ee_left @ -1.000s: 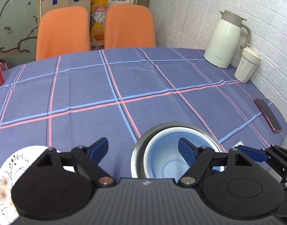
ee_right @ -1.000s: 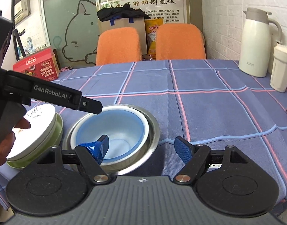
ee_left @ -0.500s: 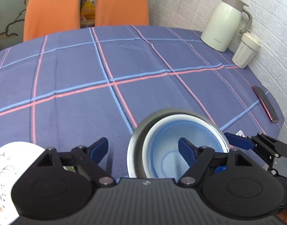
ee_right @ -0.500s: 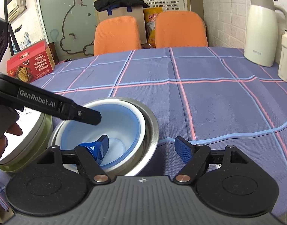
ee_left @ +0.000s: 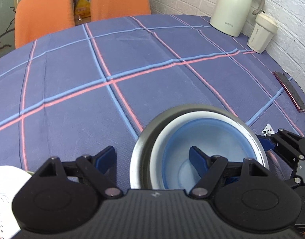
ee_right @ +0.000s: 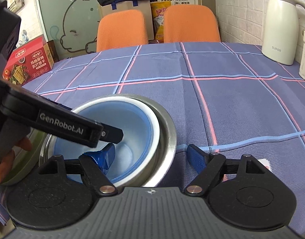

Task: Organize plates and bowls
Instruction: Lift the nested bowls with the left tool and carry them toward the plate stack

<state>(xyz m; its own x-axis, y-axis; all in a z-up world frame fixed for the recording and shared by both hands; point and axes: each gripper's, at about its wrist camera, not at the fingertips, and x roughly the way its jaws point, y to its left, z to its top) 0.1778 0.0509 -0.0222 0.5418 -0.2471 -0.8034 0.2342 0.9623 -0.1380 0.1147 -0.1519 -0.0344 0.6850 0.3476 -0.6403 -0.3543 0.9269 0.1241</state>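
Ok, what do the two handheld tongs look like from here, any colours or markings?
Both are black plastic. The left tongs and right tongs each have linkage arms on silver pivot pins, blue finger pads, round black housings and a ribbed grey front plate. The right wrist view shows white "GenRobot.AI" lettering along the left unit's side. No cables or sleeves visible.

Your right gripper [ee_right: 151,155] is straddling the near rim of the nested bowls, jaws spread wide: one finger inside the blue bowl [ee_right: 130,131], the other outside over the tablecloth [ee_right: 222,103]. The blue bowl is sitting in a white bowl [ee_right: 155,123], inside a steel bowl [ee_right: 168,133], near the table's front edge. Your left gripper [ee_right: 104,151] is reaching in from the left, its fingertip dipping into the blue bowl.
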